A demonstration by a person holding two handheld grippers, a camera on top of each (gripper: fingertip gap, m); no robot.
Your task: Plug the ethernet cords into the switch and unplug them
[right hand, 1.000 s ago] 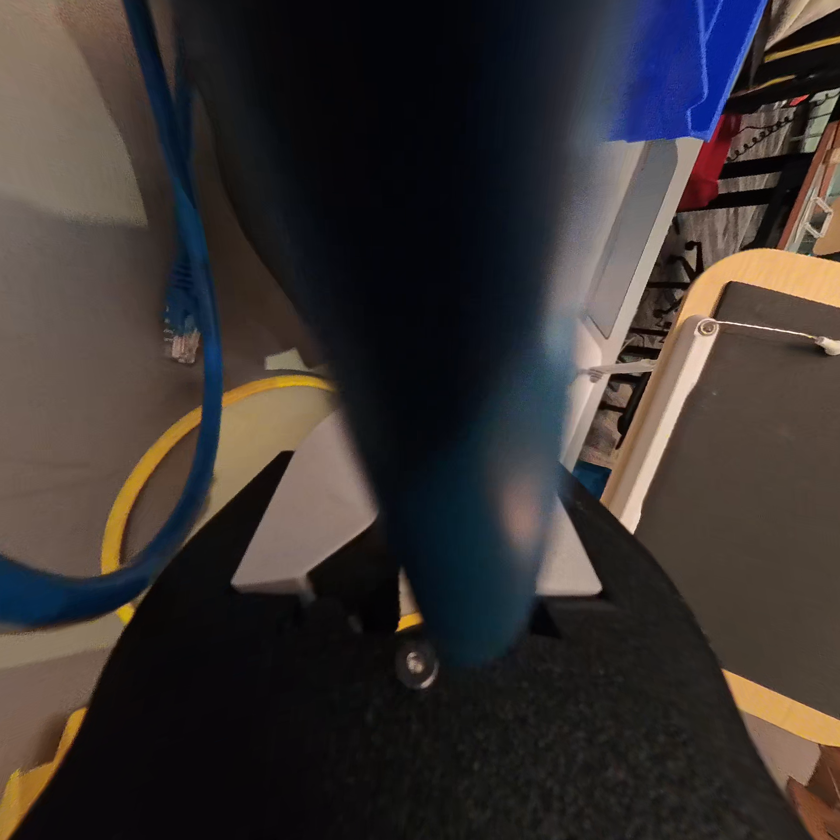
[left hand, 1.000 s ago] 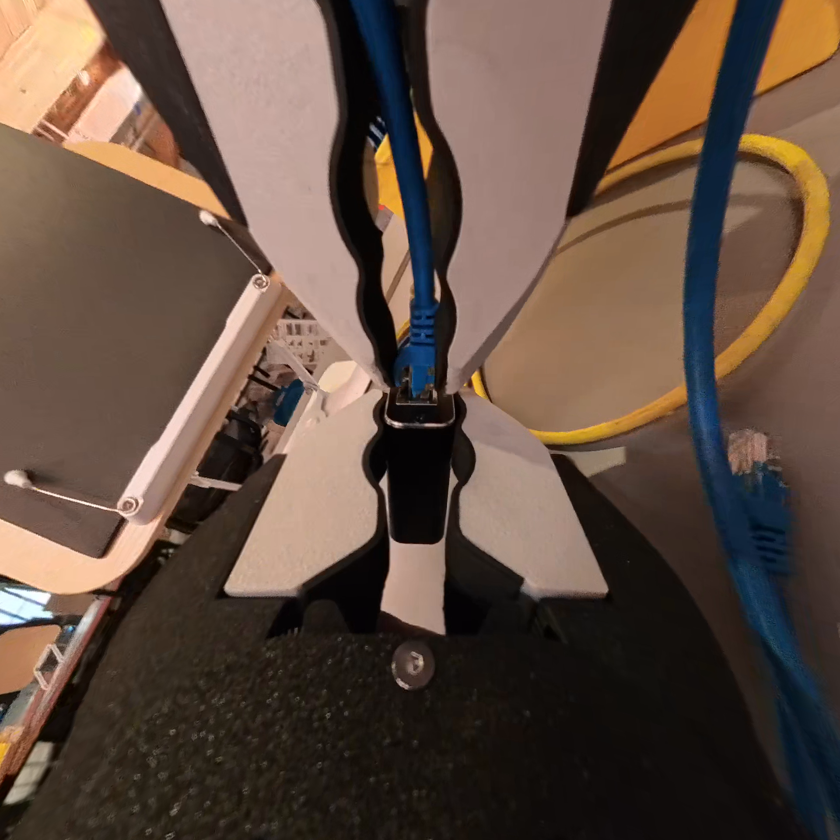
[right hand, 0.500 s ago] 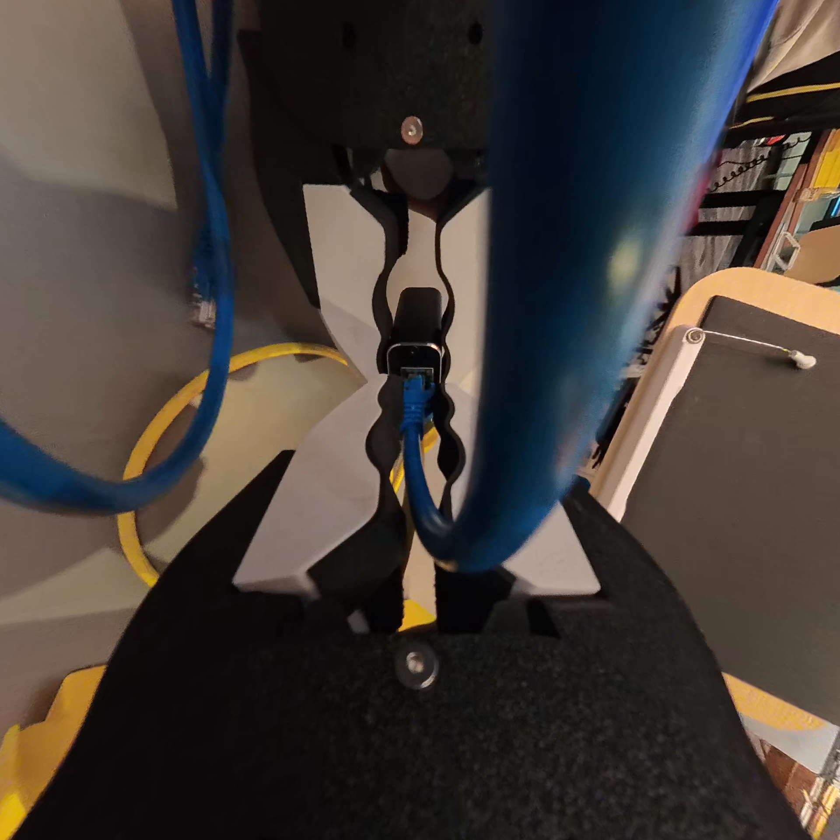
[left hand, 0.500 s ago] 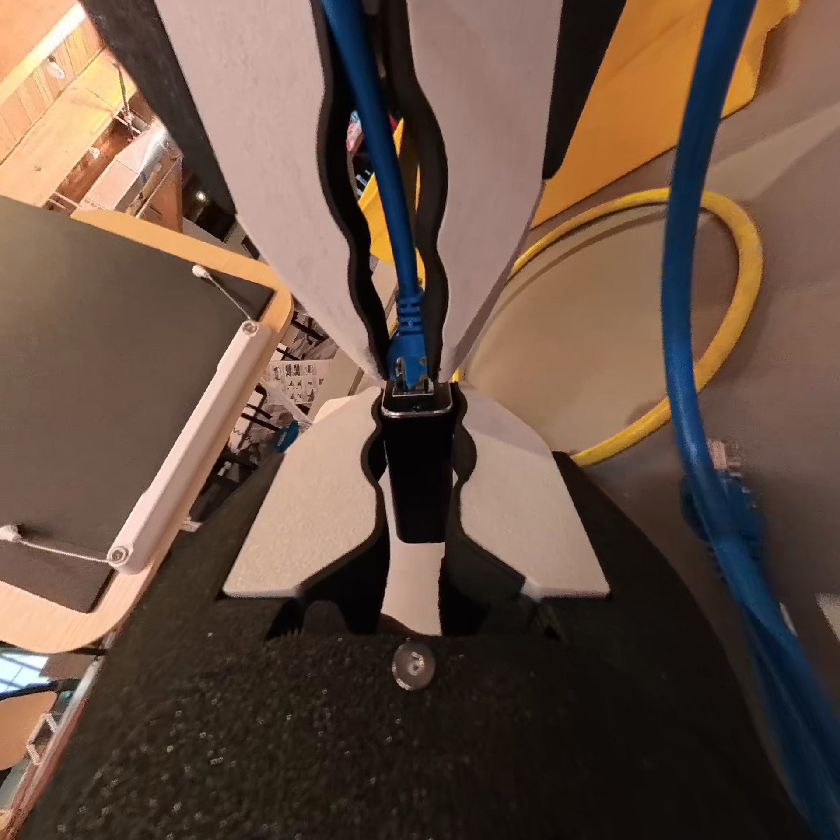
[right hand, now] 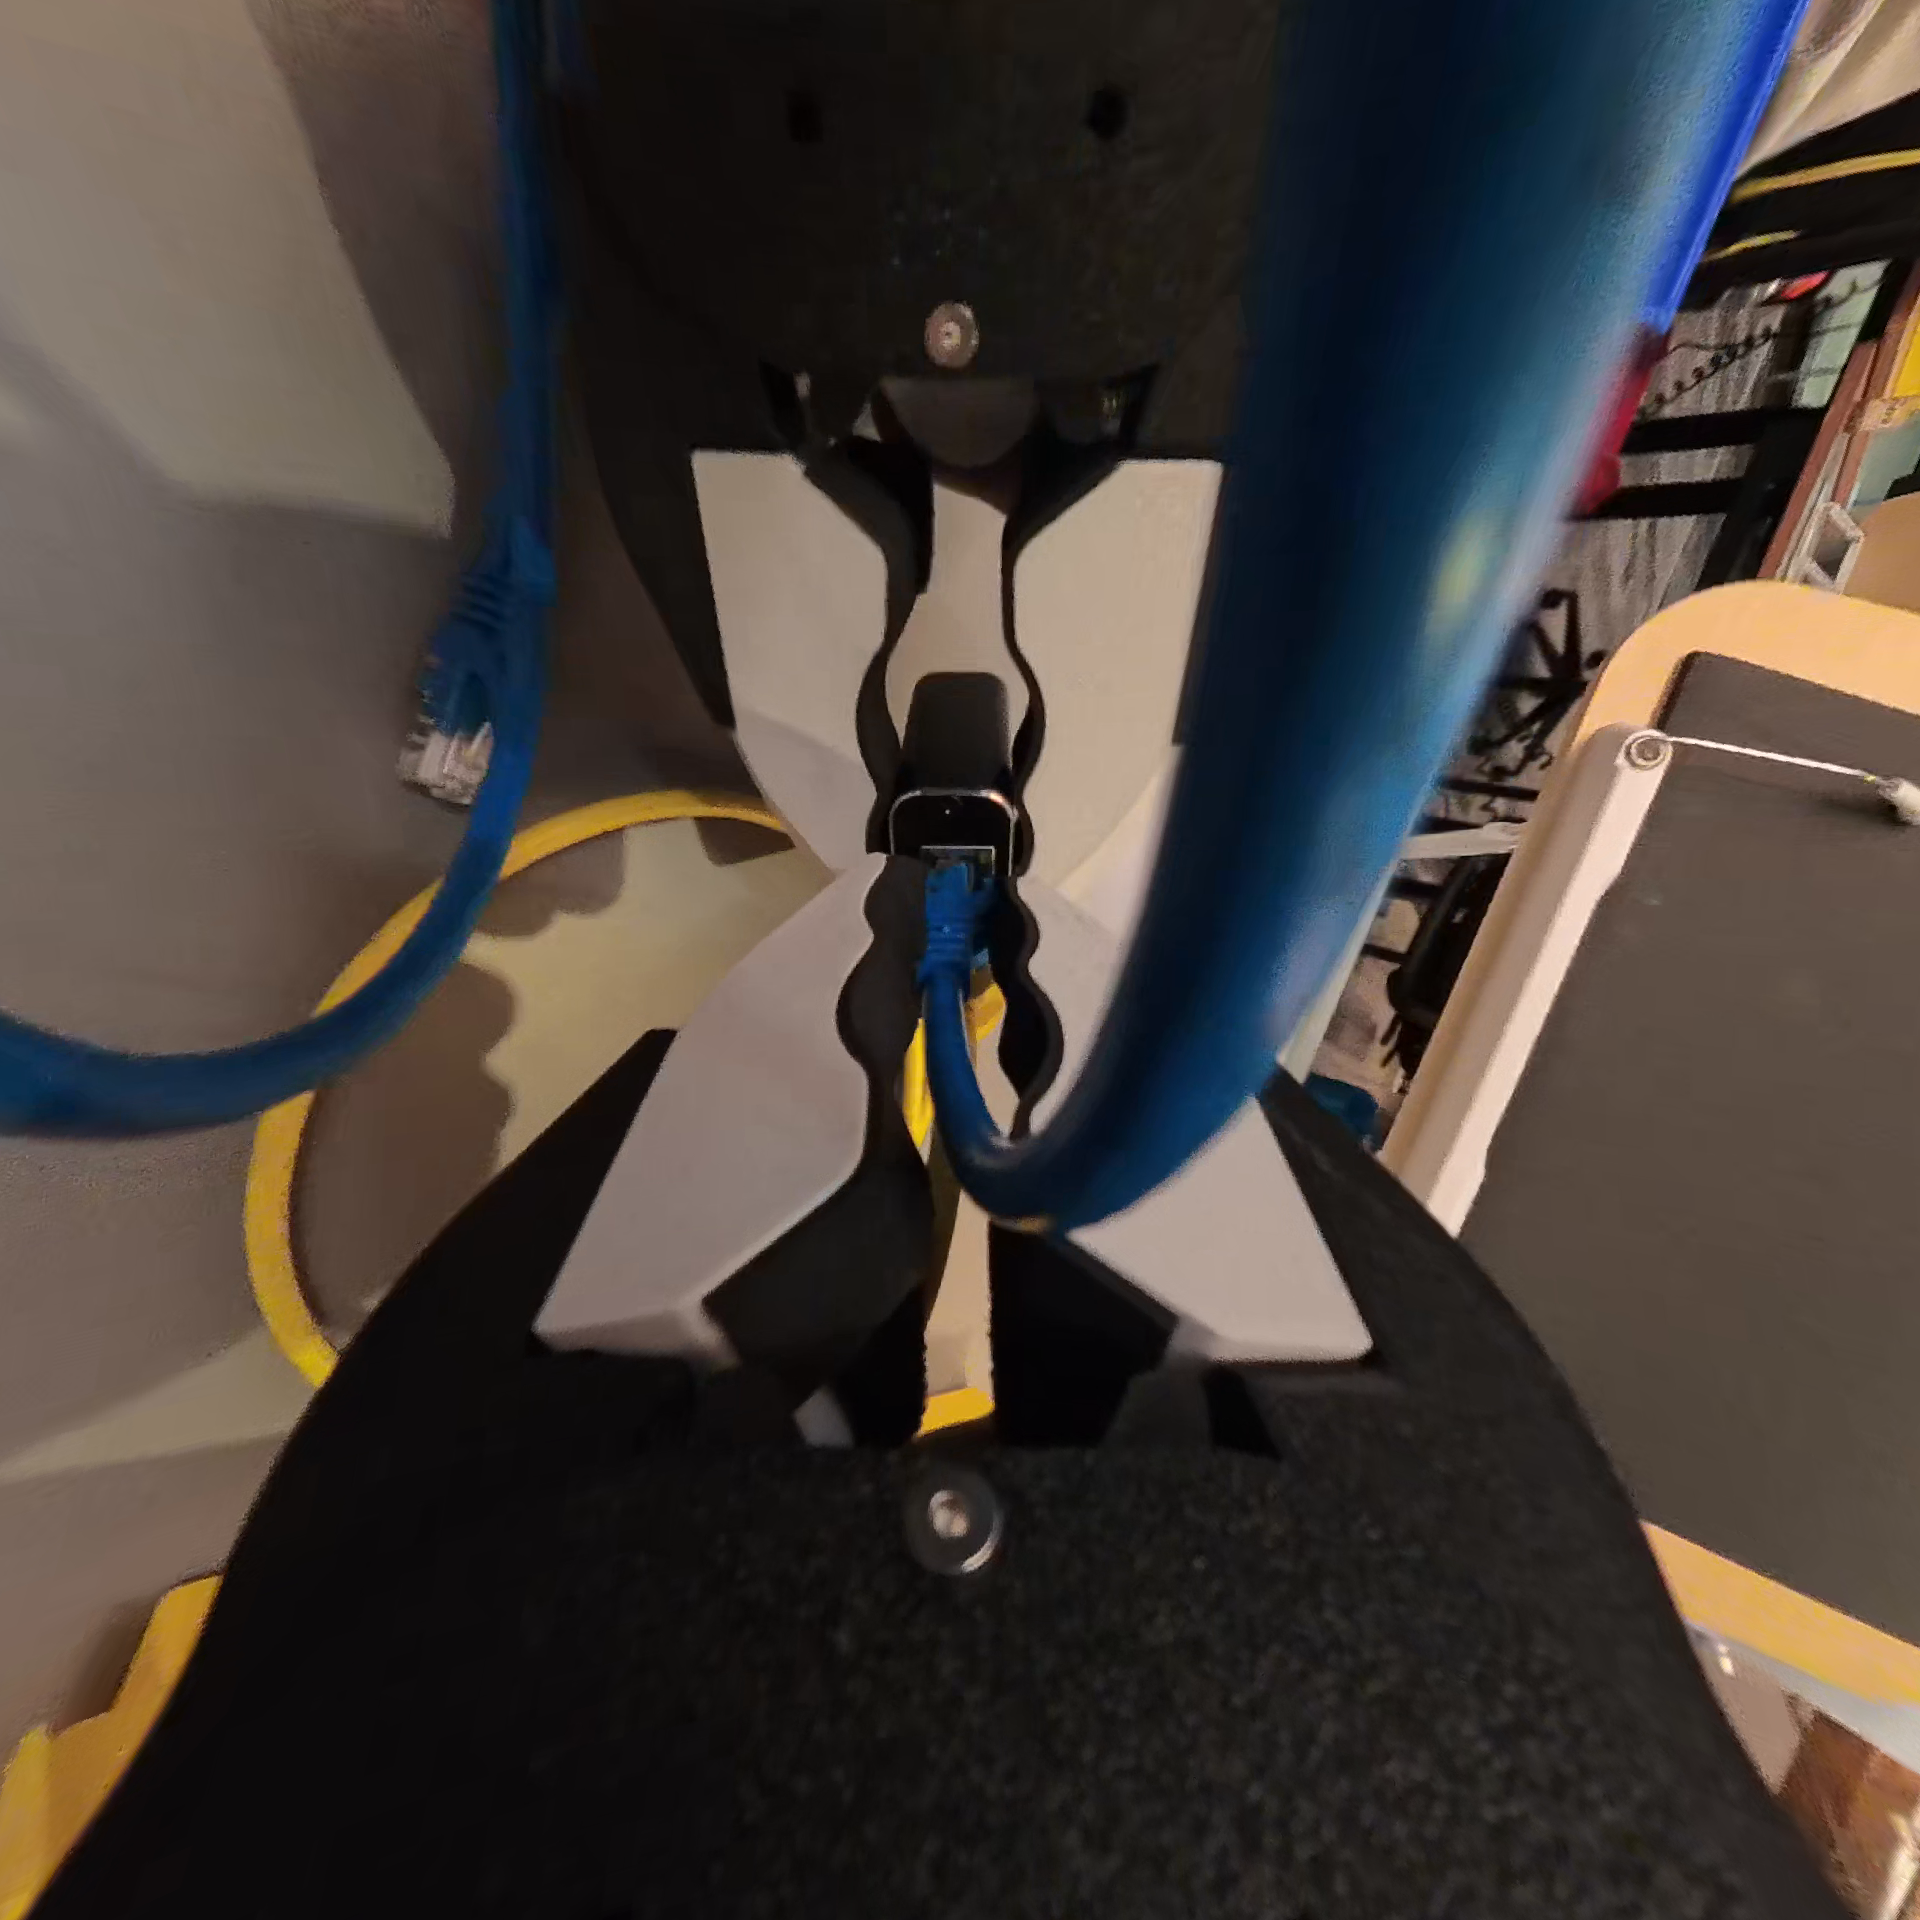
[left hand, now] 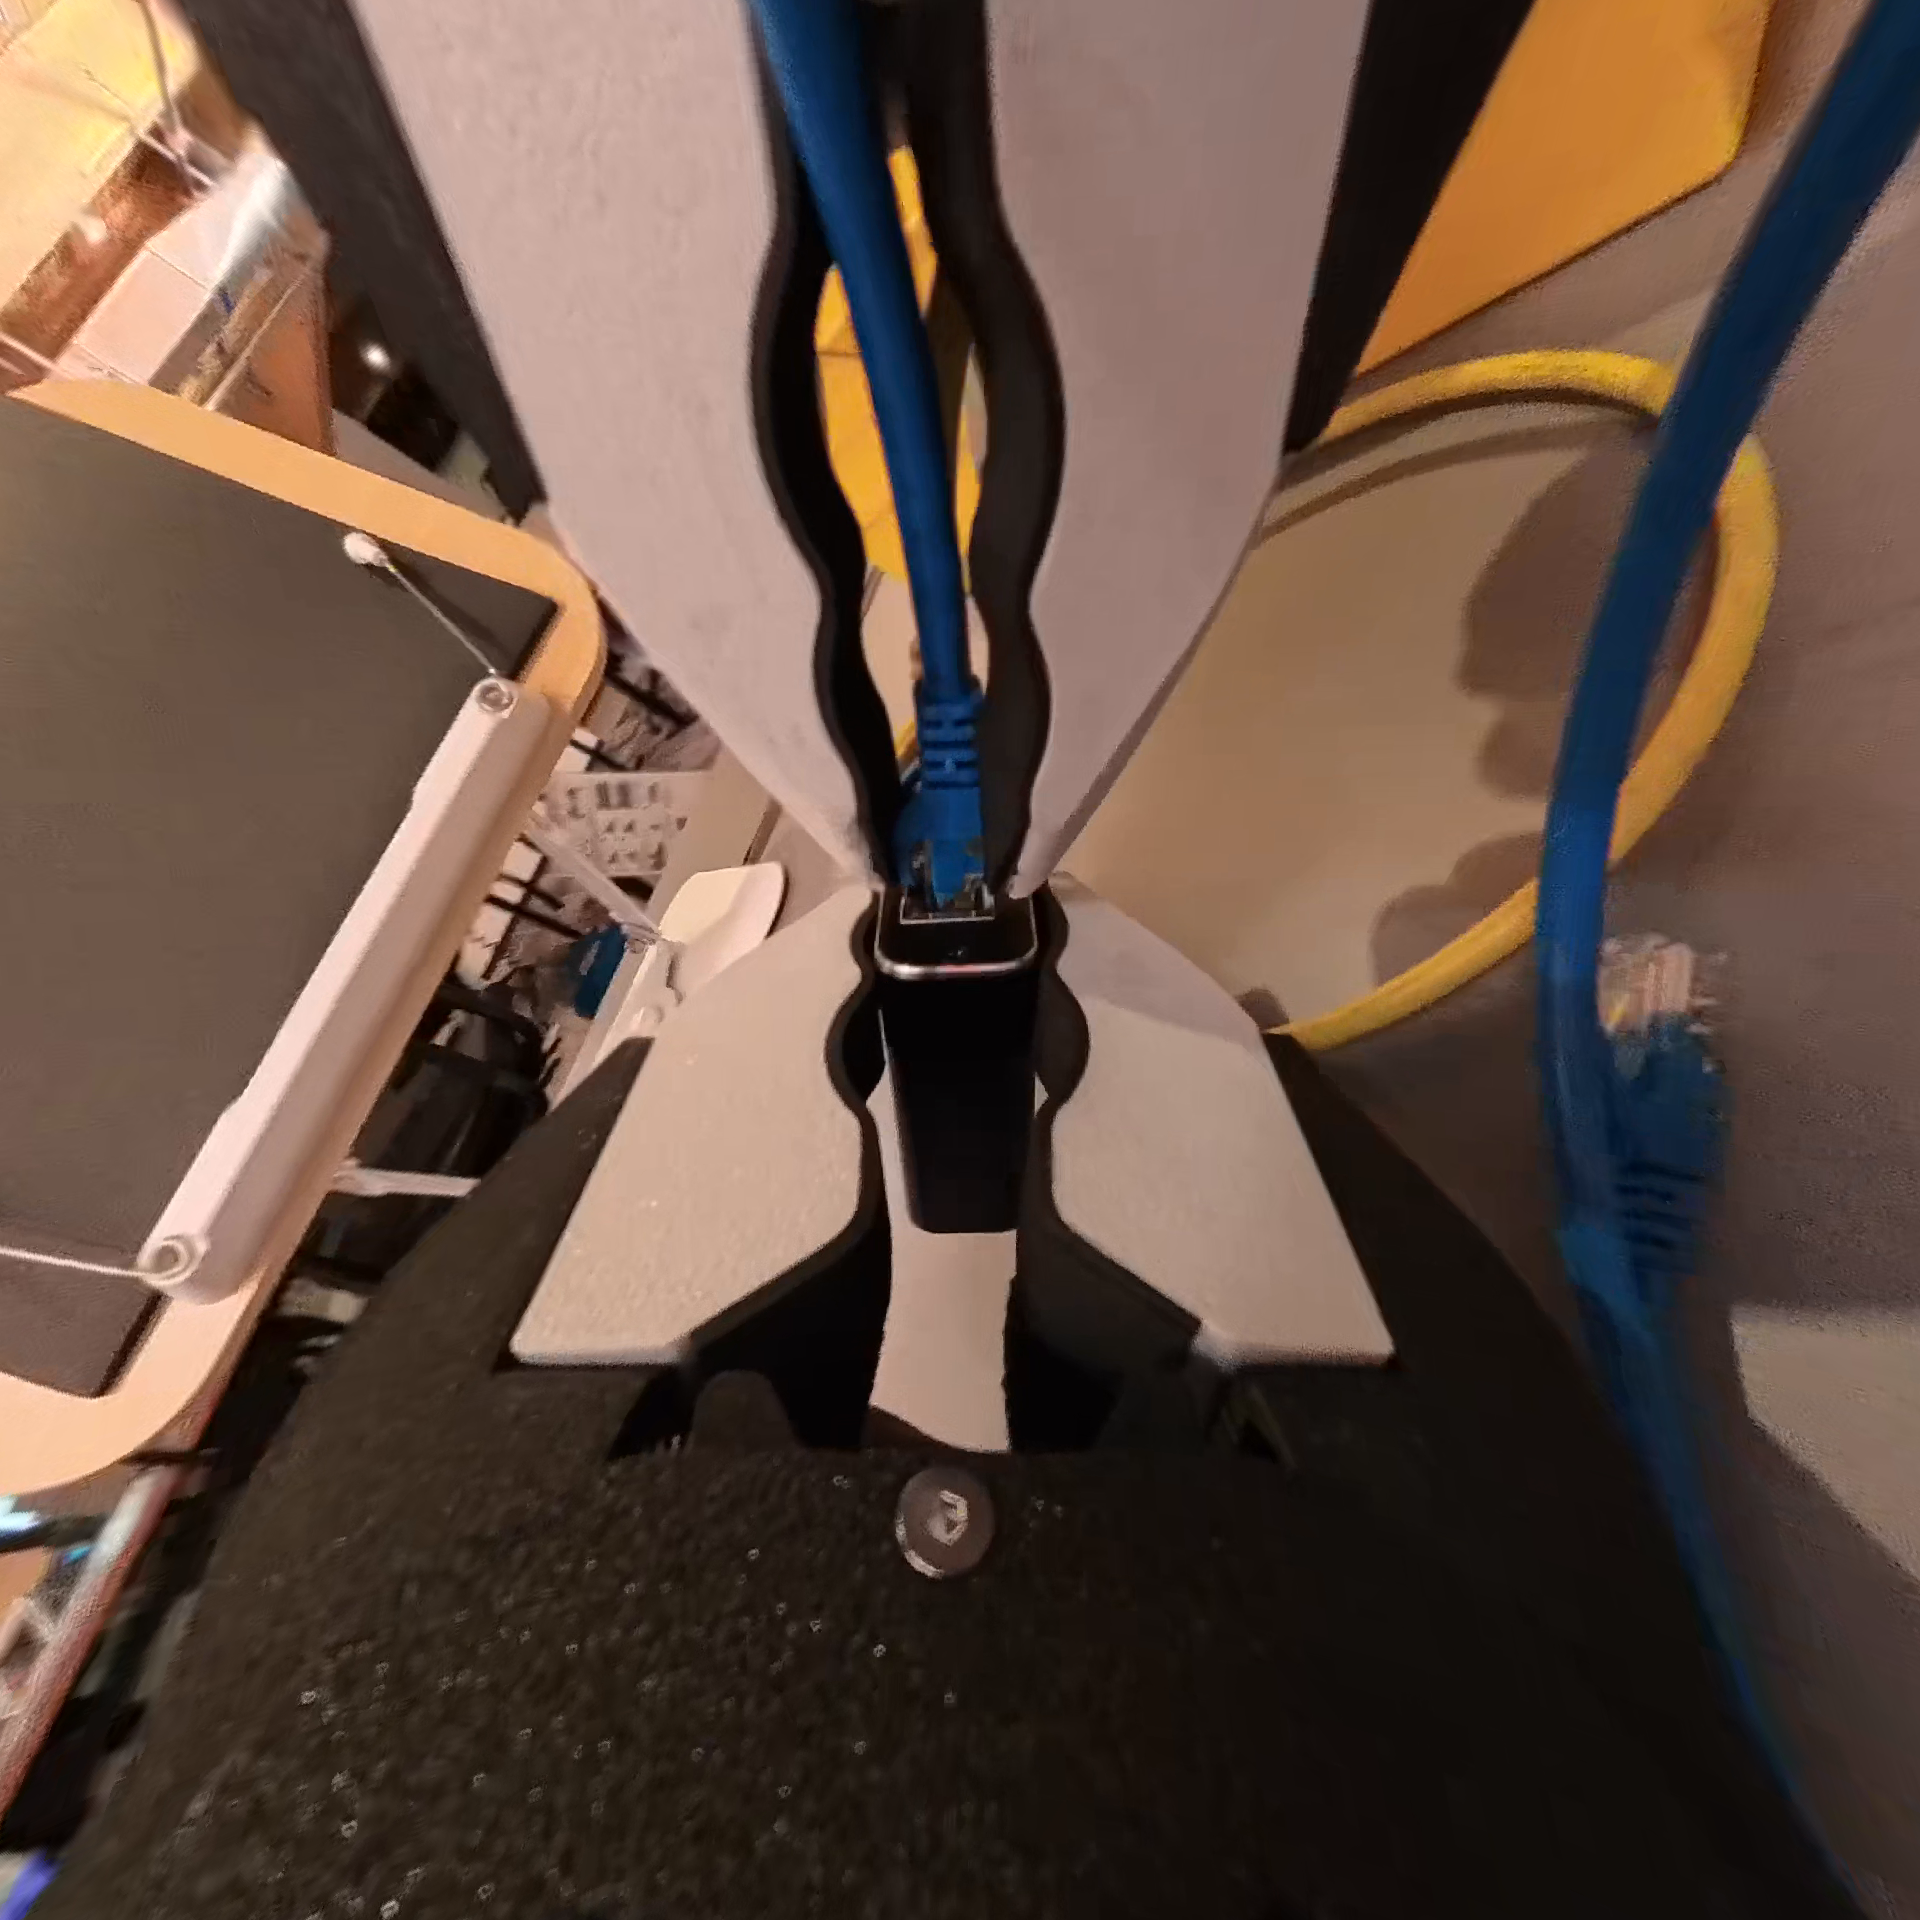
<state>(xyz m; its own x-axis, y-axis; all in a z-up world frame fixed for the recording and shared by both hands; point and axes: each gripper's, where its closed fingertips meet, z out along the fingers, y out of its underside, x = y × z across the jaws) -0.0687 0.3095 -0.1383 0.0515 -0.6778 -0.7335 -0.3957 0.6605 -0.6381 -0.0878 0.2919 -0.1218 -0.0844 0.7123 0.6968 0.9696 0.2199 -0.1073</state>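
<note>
My left gripper (left hand: pixel 956 935) is shut on a small black switch (left hand: pixel 956 1101), whose port faces away from me. My right gripper (left hand: pixel 940 873) comes in from the top, tip to tip with the left. It is shut on the blue ethernet cord's plug (left hand: pixel 945 821), and the plug's tip sits in the port's mouth. In the right wrist view my right gripper (right hand: pixel 951 883) holds the same plug (right hand: pixel 951 914) against the switch (right hand: pixel 951 769). The cord loops close past the lens (right hand: pixel 1351 623). Its other plug (left hand: pixel 1652 987) hangs loose and also shows in the right wrist view (right hand: pixel 452 727).
A yellow cable (left hand: pixel 1725 644) lies in a loop on the grey floor (right hand: pixel 156 727) below. A black-topped table with a wooden edge (left hand: pixel 208 727) stands beside the grippers and also shows in the right wrist view (right hand: pixel 1766 1039). A yellow sheet (left hand: pixel 1558 156) lies farther off. My left and right fingertips are right by each other.
The blue cord that covered the right wrist lens has swung aside and the joined grippers show. The plug stays at the switch's port. The hanging cord end sways.
</note>
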